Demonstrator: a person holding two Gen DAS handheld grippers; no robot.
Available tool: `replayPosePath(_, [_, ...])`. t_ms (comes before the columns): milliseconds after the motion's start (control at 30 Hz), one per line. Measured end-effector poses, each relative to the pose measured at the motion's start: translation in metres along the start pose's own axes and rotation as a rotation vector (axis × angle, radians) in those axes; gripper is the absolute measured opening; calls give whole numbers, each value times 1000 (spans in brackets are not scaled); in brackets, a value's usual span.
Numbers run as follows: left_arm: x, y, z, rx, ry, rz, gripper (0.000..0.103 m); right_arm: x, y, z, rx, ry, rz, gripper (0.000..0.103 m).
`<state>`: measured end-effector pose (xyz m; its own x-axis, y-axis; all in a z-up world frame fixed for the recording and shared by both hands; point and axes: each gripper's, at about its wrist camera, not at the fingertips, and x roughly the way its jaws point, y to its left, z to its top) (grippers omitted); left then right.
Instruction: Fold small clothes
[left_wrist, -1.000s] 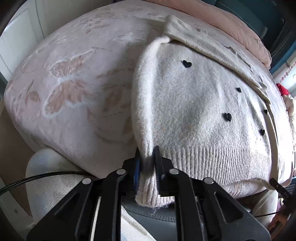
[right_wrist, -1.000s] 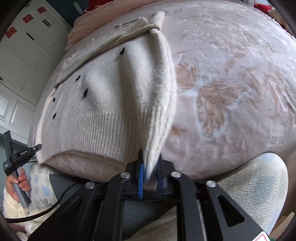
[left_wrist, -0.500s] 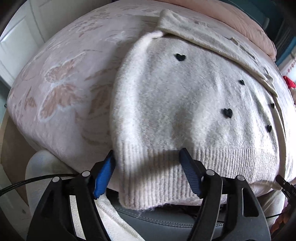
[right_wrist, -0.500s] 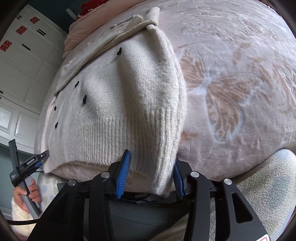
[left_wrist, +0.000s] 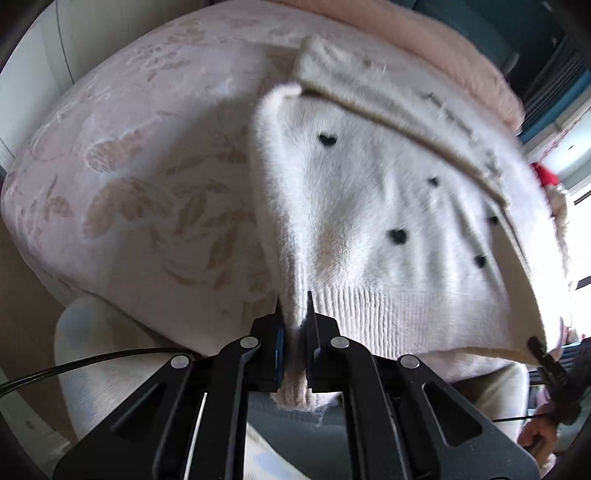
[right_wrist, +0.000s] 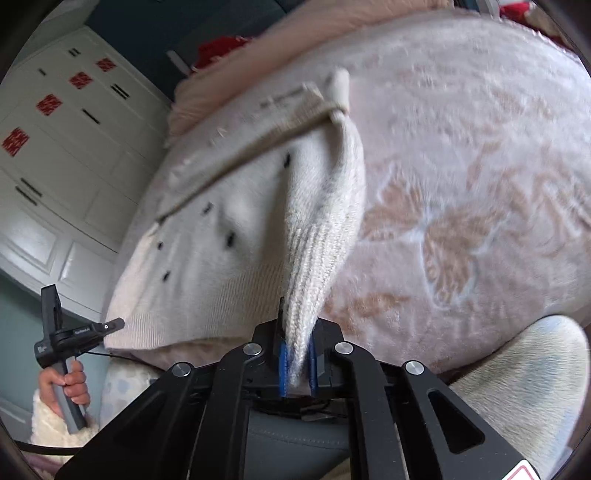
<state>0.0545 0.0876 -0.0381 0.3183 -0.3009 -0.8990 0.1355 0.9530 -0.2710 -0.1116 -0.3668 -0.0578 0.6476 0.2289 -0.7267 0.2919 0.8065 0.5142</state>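
Observation:
A cream knitted sweater (left_wrist: 369, 206) with small black hearts lies on the bed, its collar at the far side. My left gripper (left_wrist: 293, 302) is shut on the left corner of its ribbed hem and holds it lifted into a ridge. In the right wrist view the sweater (right_wrist: 229, 266) rises to my right gripper (right_wrist: 299, 314). Those jaws are closing, with the blue pads pressed on the right hem corner. The left gripper (right_wrist: 62, 339) shows there too, in a hand at the lower left.
A pink blanket (left_wrist: 147, 184) with butterfly patterns covers the bed (right_wrist: 461, 184). A pink pillow (left_wrist: 461, 74) lies at the far end. White cupboards (right_wrist: 55, 147) stand beyond. The person's knees in fluffy trousers (left_wrist: 92, 350) (right_wrist: 517, 369) press against the bed's near edge.
Both grippers opened wide over the hem half a second ago, then shut on its corners again. Both corners have since been pulled up off the blanket.

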Motion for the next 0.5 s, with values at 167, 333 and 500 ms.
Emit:
replayPosePath(167, [-42,4,-18,42,4,-45,6,-36,11,-14,-76,20,-26,7])
replayPosePath(333, [-56,9,-62,61,90,-52,6,-56,7,-45,-147,110,-98,7])
replayPosePath(500, [-54,6,-89,92,152,-32,6,-60,-7,-81,-119,213,-115,7])
